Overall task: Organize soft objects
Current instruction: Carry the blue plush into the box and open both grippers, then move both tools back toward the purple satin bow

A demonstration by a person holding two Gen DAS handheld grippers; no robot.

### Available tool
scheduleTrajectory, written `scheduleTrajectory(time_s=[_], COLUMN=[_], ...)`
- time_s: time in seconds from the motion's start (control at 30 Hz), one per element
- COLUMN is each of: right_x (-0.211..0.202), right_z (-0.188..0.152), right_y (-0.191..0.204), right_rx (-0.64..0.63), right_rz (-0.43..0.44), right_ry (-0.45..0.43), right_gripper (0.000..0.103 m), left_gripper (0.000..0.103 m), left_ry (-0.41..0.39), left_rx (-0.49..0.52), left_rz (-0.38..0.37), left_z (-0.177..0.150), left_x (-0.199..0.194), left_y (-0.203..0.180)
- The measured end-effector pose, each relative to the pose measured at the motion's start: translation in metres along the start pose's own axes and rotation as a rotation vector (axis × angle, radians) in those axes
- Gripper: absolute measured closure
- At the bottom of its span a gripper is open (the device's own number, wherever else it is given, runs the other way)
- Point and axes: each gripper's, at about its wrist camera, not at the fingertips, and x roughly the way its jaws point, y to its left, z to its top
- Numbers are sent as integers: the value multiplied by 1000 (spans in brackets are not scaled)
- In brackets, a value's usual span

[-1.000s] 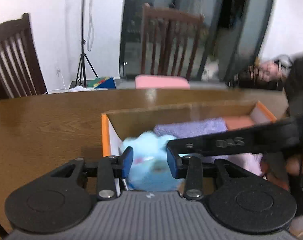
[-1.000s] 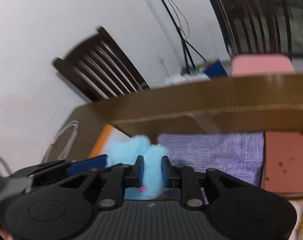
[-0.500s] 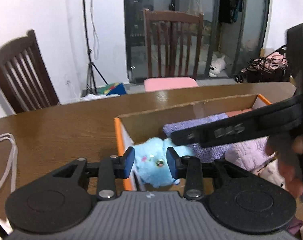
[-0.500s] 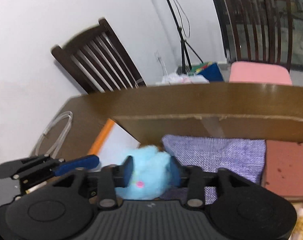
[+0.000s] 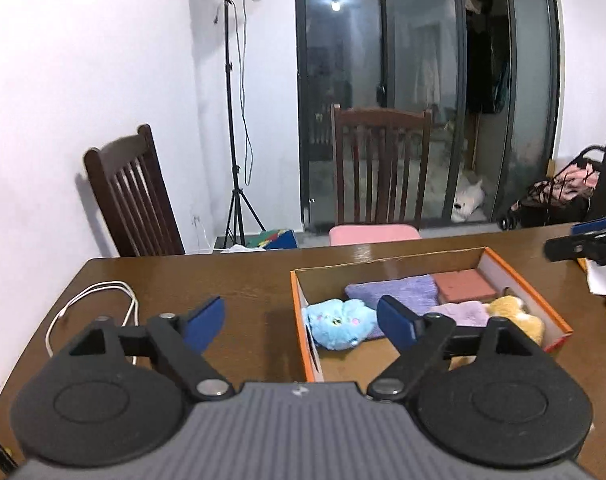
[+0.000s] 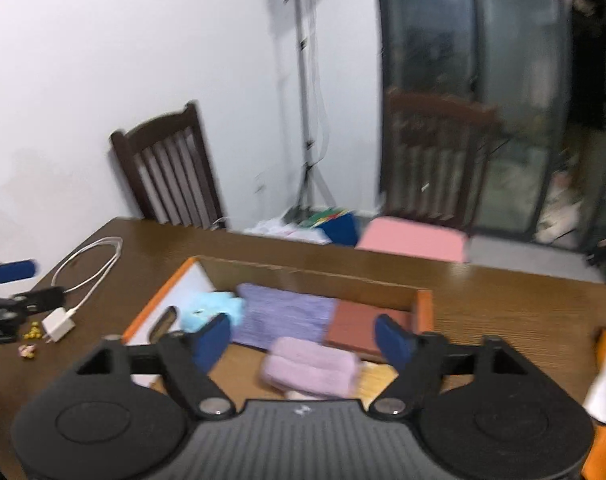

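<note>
Left wrist view: the left tongs [image 5: 301, 322] are spreading wide with nothing between the blue pads, held above the brown wooden counter [image 5: 239, 280]. Beyond them an orange-edged cardboard box [image 5: 523, 284] sits on the counter. Inside it, a light blue plush toy [image 5: 339, 328] lies at the left end, touching a folded purple cloth [image 5: 395, 290]. A brick-red pad [image 5: 465, 286] lies beside that cloth at the far wall, with a lilac fluffy cloth [image 5: 461, 314] and a yellow plush [image 5: 515, 312] nearer the front. A white cable [image 5: 91, 296] loops on the counter to the left of the box. 2 dark wooden chairs stand behind the counter, 1 with a pink cushion [image 5: 373, 234].

Right wrist view, blurred: the right tongs [image 6: 303, 338] are likewise opening, empty, over the box. The blue toy sits in the box's left corner, free of both tongs. A white charger plug [image 6: 59, 326] lies at the cable's end, left of the box.
</note>
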Motion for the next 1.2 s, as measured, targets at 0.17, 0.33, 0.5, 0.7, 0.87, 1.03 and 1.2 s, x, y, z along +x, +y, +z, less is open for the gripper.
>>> scheduleTrajectory(time_s=[0.17,0.33,0.5,0.7,0.87,1.03,1.2], right_x=[-58,-97,-144,-194,-226,-231,-223], right_z=[-22,-52,-115,-207,-284,-309,-302], right_y=[-10,-3,13,42,42,47,50], right_rx=[23,-1,-27,-96,27,27,44], right_rz=[-33,-24,34,64,132,123,120], right_ry=[-84,-148,-247,-321,-311,-286,-291], right_gripper=[14,14,8,6,2,2,2], left_gripper=[13,10,3,1,0,0,0], left_ry=[-65,-139,-264,-269,-180,-180,-162], left_rx=[12,1,9,4,-50,-28,-63], left_rz=[13,49,47,-2,-21,-14,-16], left_z=[-4,-24,-82,-166,-224,-231,-227], left_x=[-50,-97,-160,-211,-234,-236,-221], left_y=[-17,-32,-52,-70,-67,-66,-65])
